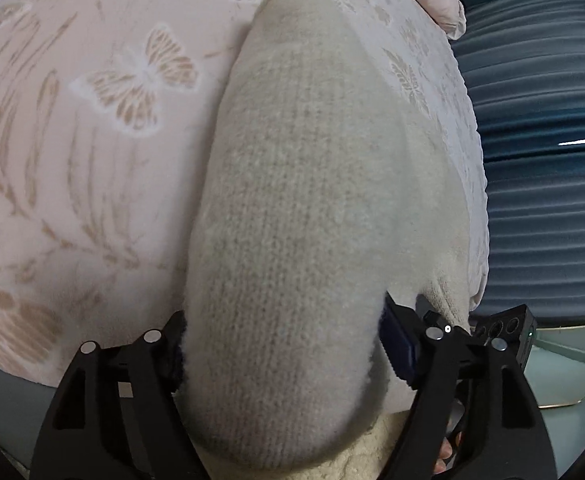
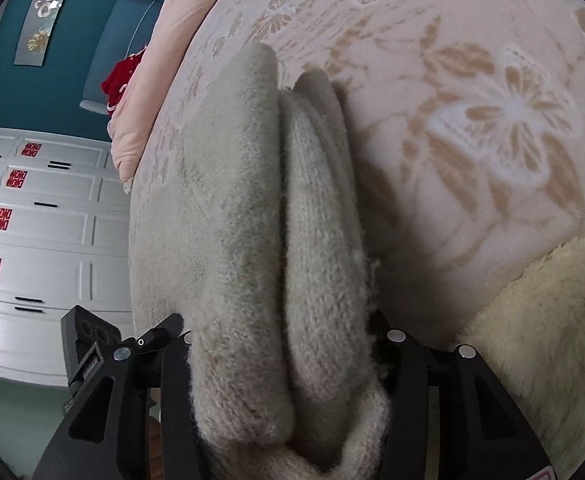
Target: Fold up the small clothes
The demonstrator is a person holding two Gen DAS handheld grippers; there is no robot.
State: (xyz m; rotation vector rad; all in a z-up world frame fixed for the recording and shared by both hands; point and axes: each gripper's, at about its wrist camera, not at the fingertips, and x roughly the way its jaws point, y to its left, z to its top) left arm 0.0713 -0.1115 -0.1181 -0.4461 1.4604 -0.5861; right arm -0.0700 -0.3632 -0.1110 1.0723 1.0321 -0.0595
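Signs recorded: we found red double-happiness paper emblems (image 2: 1,218), one on each white drawer front (image 2: 40,224) at the left of the right wrist view, five in all, turned sideways. We read no other lettering, brand or number in either view, including the wall panel (image 2: 48,4).

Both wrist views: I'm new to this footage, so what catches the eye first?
A cream knitted garment fills the middle of each view, clamped between the left gripper and bunched in folds in the right gripper. Beneath lies a pink bedspread with butterfly pattern. A white drawer unit with red stickers stands left in the right view.
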